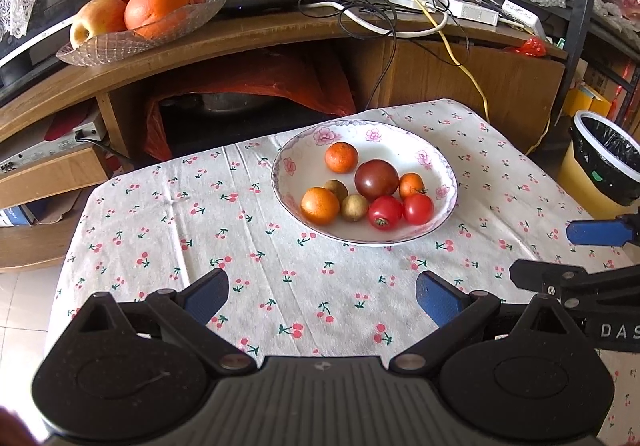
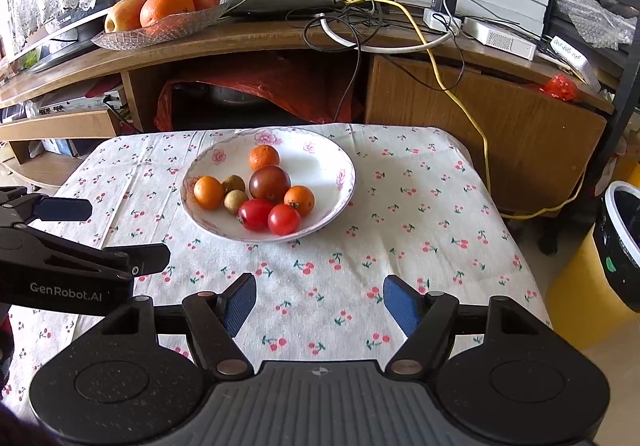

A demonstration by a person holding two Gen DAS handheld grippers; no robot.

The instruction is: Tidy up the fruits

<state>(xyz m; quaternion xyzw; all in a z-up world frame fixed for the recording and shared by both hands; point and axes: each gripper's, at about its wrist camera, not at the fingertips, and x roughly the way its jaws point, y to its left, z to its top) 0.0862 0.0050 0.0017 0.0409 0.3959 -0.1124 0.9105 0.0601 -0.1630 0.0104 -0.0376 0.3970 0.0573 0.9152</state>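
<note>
The white porcelain bowl with pink flowers (image 2: 344,182) stands on the counter with a cherry-print cloth (image 2: 400,246) and holds small oranges, red tomatoes (image 2: 284,219) and one dark tomato. Near the bowl, the left tool (image 1: 322,296) and the right tool (image 2: 319,304) are both spread apart and empty.

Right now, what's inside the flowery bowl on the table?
The bowl holds three small oranges, two red tomatoes, one dark tomato and two little brown fruits. Anything underneath them is hidden.
</note>
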